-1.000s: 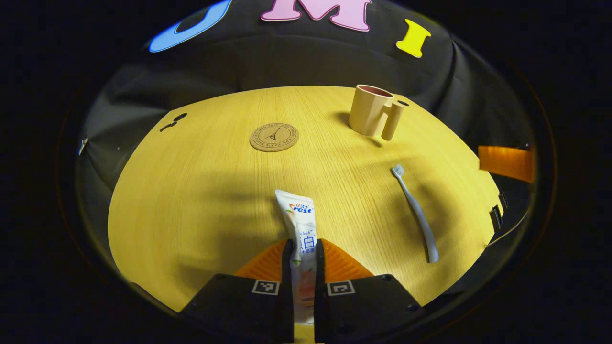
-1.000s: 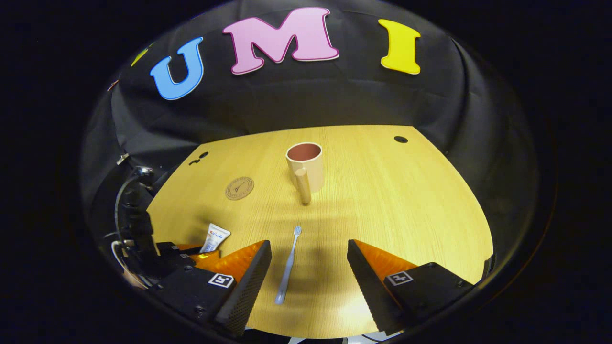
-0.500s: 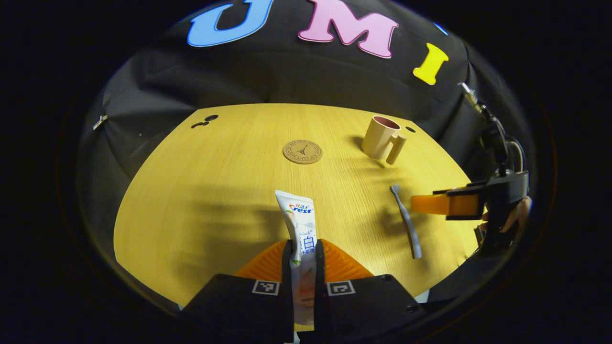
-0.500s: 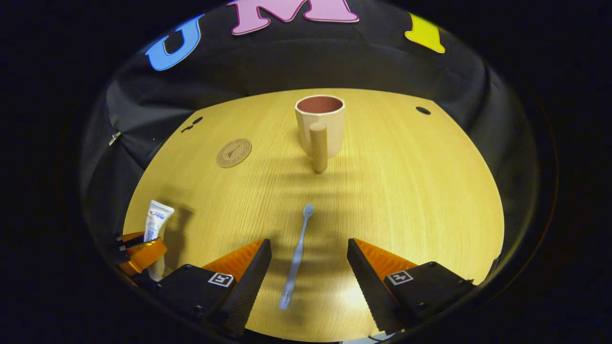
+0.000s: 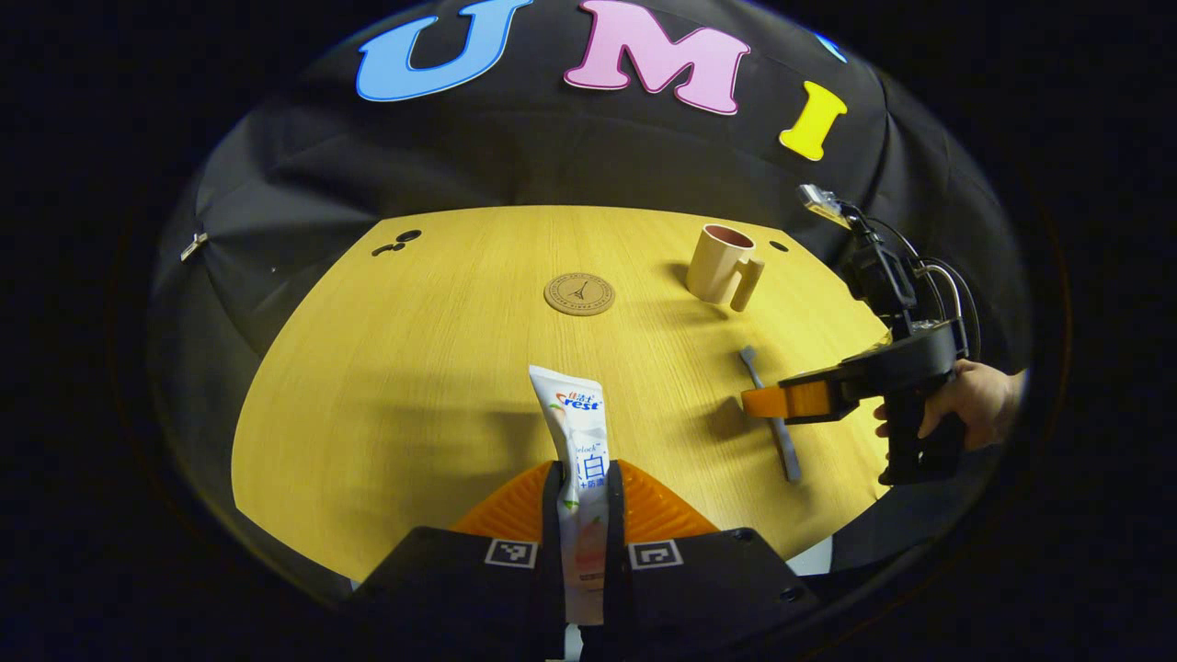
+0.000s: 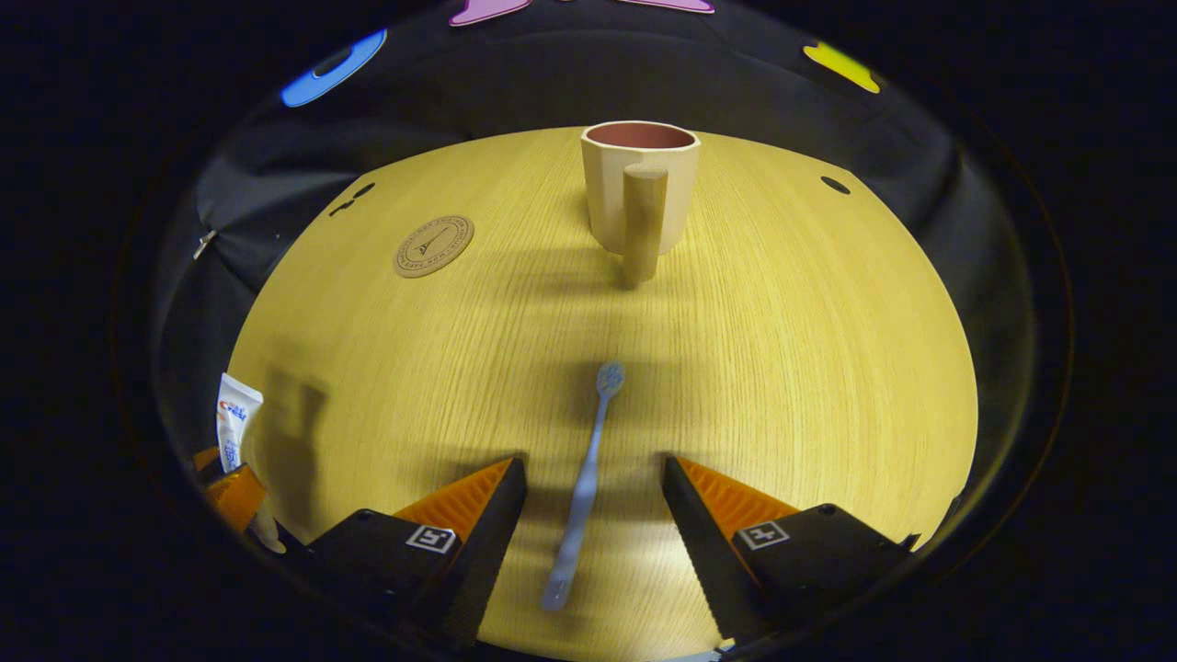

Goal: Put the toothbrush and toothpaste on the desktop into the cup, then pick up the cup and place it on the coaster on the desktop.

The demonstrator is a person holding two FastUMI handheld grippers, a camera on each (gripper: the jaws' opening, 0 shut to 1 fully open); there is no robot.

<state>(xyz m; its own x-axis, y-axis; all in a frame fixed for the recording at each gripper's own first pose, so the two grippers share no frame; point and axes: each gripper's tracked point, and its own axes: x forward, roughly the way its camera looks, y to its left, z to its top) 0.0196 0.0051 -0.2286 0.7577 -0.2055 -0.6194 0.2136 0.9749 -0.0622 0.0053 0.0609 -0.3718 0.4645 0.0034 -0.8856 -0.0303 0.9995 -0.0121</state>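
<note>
The cup (image 6: pixel 641 184) stands upright on the wooden desktop (image 6: pixel 809 349) at about 12 o'clock in the right gripper view, its handle turned toward the camera. Its reddish inside shows near the rim and nothing can be seen in it. In the left gripper view the cup (image 5: pixel 720 265) sits at about 1 o'clock, handle to the lower right.

The left gripper (image 5: pixel 586 501) is clamped on the toothpaste (image 5: pixel 579 450): both fingers press the tube's lower half, and its flat crimped end points up and away at 12 o'clock, lifted off the desktop (image 5: pixel 386 368). The right gripper view catches this tube (image 6: pixel 234 418) at 8 o'clock, upright above the left gripper's fingers (image 6: pixel 234 492).

The right gripper (image 6: pixel 593 501) has its 2 fingers spread wide apart, 1 on each side of the toothbrush (image 6: pixel 585 483) without touching it. The toothbrush lies flat on the desktop, bristle head toward the cup at 12 o'clock and handle end at 6 o'clock.

The left gripper view adds the right gripper (image 5: pixel 782 402) from the side at 3 o'clock, hovering across the middle of the toothbrush (image 5: pixel 784 448), with a hand (image 5: pixel 961 405) on its grip and cables above.

The coaster (image 5: pixel 579 294) lies bare at 12 o'clock in the left gripper view, well apart from the cup; in the right gripper view the coaster (image 6: pixel 433 245) sits at 10 o'clock.
</note>
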